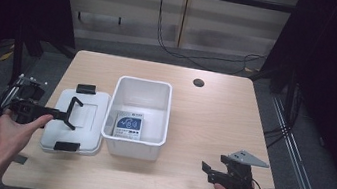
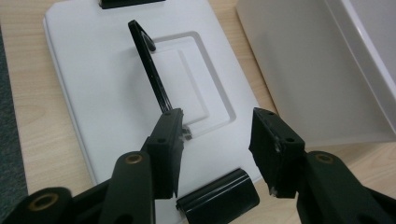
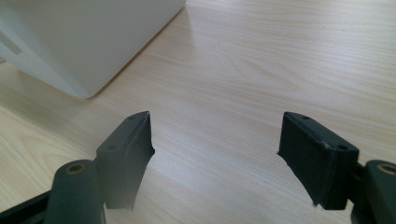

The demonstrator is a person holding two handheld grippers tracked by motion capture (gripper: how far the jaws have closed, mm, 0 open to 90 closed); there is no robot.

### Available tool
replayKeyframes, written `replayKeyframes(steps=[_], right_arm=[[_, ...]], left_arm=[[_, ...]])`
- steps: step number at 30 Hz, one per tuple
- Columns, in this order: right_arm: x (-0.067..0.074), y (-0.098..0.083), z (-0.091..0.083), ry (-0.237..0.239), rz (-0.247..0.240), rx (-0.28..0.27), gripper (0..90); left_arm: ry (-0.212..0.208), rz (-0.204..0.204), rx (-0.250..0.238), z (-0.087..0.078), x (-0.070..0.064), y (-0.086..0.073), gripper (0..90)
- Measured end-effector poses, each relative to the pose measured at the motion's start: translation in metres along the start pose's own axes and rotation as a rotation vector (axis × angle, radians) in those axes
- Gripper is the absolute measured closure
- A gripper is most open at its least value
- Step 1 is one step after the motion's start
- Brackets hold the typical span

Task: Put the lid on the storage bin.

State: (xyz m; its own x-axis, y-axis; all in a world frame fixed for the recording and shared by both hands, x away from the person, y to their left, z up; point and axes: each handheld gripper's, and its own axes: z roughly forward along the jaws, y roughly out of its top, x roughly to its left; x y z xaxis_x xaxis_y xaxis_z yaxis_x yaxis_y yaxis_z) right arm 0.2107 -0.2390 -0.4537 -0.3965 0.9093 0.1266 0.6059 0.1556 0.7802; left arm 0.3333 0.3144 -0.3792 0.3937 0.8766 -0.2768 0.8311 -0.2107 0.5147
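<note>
the left gripper point(image 1: 71, 113) hung spread over the flat white plastic lid point(image 1: 80, 134) at nine o'clock of the white plastic box point(image 1: 142, 93), likely to lift it, while the right gripper point(image 1: 211, 171) waited spread at four o'clock.

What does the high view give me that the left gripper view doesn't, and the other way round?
High view alone: the blue-and-white printed packet lying inside the open white plastic bin, the right gripper held open low over the light wooden table near its front right, and the round dark hole near the table's far edge.

Left gripper view alone: the lid's recessed rectangular panel up close, with the raised black carry handle running to the left gripper's near jaw.

Both: the flat white plastic lid with black latches, the bin beside it, the open left gripper.
</note>
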Motion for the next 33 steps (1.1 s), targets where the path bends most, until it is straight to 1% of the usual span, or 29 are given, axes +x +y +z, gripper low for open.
replayKeyframes(steps=[2,4,5,6,8,11,13,14,15,17,19,20,21,23,24,26,27,28,31,33], right_arm=[[0.0,0.0,0.0,0.0,-0.001,0.003,25.2],[0.0,0.0,0.0,0.004,-0.006,0.004,25.2],[0.001,0.0,0.001,0.005,-0.007,0.005,25.2],[0.001,0.0,0.001,0.005,-0.006,0.006,25.3],[0.001,0.0,0.001,0.006,-0.008,0.011,25.2],[0.001,0.0,0.002,0.011,-0.012,0.012,25.2],[0.001,0.0,0.002,0.01,-0.01,0.014,25.2],[0.001,0.0,0.002,0.012,-0.009,0.014,25.2],[0.002,0.0,0.002,0.012,-0.008,0.014,25.2],[0.002,0.0,0.002,0.013,-0.01,0.015,25.2],[0.002,0.0,0.002,0.014,-0.01,0.015,25.2],[0.002,0.0,0.002,0.015,-0.011,0.015,25.2],[0.002,0.0,0.002,0.014,-0.012,0.014,25.2],[0.002,0.0,0.002,0.017,-0.013,0.018,25.2],[0.002,0.0,0.002,0.017,-0.011,0.019,25.2],[0.003,0.0,0.003,0.019,-0.012,0.02,25.2],[0.002,0.0,0.003,0.021,-0.015,0.02,25.2],[0.002,0.0,0.003,0.022,-0.014,0.021,25.2],[0.003,0.0,0.003,0.023,-0.016,0.023,25.2],[0.003,0.0,0.003,0.019,-0.02,0.027,25.2]], left_arm=[[0.003,-0.01,0.024,0.002,0.001,0.004,55.0],[0.014,-0.024,0.035,0.004,0.003,0.008,55.1],[0.02,-0.029,0.032,0.005,0.003,0.01,55.1],[0.014,-0.032,0.046,0.006,0.005,0.012,55.0],[0.022,-0.047,0.066,0.008,0.006,0.017,55.0],[0.02,-0.056,0.091,0.011,0.008,0.023,55.8],[-0.004,-0.075,0.101,0.013,0.01,0.027,57.5],[0.004,-0.076,0.11,0.014,0.009,0.029,57.6],[0.016,-0.064,0.124,0.015,0.008,0.031,57.6],[0.026,-0.074,0.141,0.016,0.007,0.035,57.6],[0.039,-0.077,0.147,0.017,0.009,0.038,57.6],[0.044,-0.093,0.145,0.019,0.009,0.04,57.6],[0.047,-0.085,0.151,0.02,0.009,0.042,57.8],[0.063,-0.099,0.171,0.024,0.01,0.046,61.8],[0.068,-0.103,0.179,0.026,0.011,0.048,61.8],[0.086,-0.098,0.207,0.029,0.012,0.052,63.9],[0.088,-0.11,0.21,0.031,0.012,0.054,64.4],[0.092,-0.11,0.217,0.032,0.013,0.055,66.1],[0.09,-0.128,0.243,0.036,0.015,0.058,66.2],[0.092,-0.146,0.244,0.038,0.017,0.059,66.8]])
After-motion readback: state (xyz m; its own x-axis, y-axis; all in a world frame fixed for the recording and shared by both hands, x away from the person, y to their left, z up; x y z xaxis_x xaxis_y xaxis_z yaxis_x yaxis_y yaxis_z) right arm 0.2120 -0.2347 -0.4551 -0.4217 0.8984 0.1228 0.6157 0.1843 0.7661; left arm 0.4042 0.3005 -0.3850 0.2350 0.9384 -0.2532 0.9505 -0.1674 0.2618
